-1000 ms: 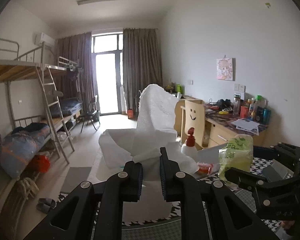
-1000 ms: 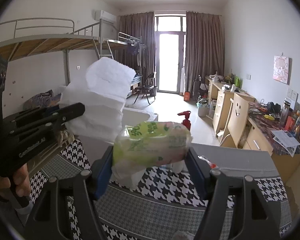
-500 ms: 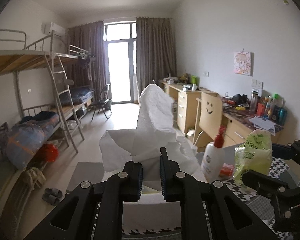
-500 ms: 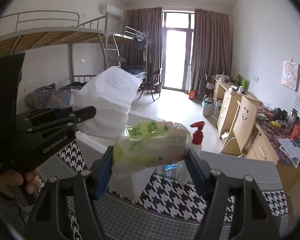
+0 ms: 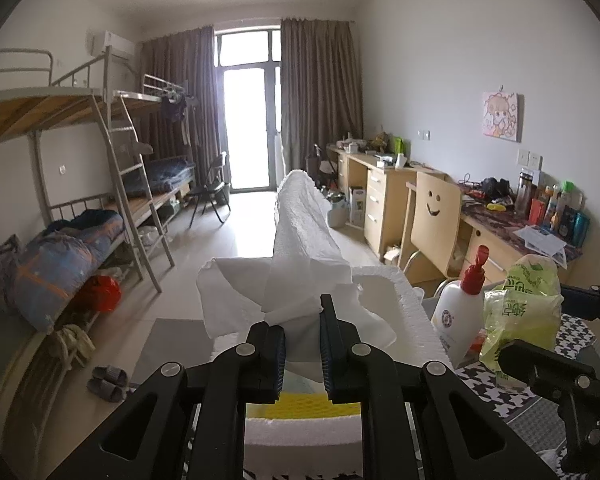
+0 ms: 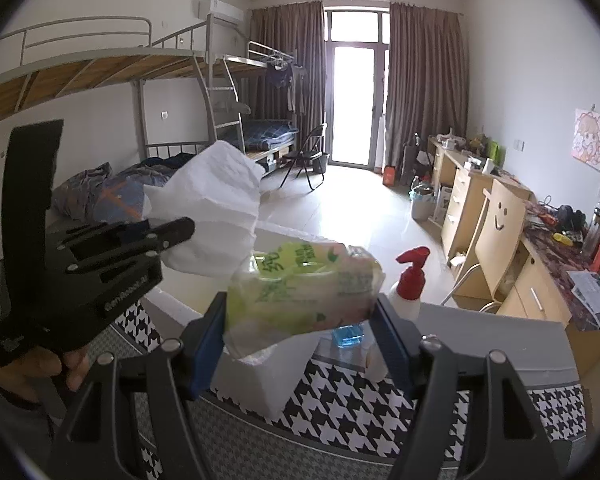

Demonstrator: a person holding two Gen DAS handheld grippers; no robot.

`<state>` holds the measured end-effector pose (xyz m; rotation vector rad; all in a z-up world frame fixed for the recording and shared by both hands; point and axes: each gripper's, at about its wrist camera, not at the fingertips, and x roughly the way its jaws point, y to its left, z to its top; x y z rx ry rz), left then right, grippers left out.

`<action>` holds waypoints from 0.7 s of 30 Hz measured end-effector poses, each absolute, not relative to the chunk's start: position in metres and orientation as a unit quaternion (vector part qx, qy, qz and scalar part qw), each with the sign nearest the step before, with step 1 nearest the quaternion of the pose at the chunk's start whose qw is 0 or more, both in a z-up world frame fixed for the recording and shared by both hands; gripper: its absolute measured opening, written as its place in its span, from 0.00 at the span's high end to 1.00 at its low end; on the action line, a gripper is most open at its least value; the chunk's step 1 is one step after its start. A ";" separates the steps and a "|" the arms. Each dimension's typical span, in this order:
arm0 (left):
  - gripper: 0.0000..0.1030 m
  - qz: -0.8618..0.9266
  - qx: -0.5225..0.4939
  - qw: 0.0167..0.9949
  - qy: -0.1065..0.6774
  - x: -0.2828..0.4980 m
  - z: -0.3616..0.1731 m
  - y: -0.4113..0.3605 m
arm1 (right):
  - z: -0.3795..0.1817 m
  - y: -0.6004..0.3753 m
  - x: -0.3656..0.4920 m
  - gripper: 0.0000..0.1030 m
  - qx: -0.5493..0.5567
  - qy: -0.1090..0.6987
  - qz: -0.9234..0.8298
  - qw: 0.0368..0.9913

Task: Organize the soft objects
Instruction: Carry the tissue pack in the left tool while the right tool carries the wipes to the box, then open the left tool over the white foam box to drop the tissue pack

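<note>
Two grippers hold soft goods above a white foam box: left gripper jaws pinch a white towel; right gripper jaws clamp a green tissue pack, beside a red-capped pump bottle.

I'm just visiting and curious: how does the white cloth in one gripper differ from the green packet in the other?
The white cloth is plain, floppy fabric; the green packet is printed, shiny plastic. The cloth is pinched at a corner, and the narrow gap hides whether the fingers close fully; the packet is squeezed across its width. Both are soft and held above the white foam box.
</note>
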<state>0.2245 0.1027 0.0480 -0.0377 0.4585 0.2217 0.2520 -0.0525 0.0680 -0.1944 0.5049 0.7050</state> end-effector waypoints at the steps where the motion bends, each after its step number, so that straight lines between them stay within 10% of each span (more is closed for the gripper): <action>1: 0.83 0.106 -0.018 0.966 0.234 0.228 0.045 0.106 | 0.068 -0.051 0.253 0.29 -0.095 0.245 0.340 0.903; 6: 0.28 0.113 -0.020 0.963 0.244 0.230 0.039 0.115 | 0.067 -0.046 0.256 0.29 -0.097 0.249 0.338 0.903; 21: 0.01 0.158 -0.035 0.963 0.213 0.205 0.049 0.135 | 0.068 -0.028 0.261 0.29 -0.107 0.249 0.349 0.897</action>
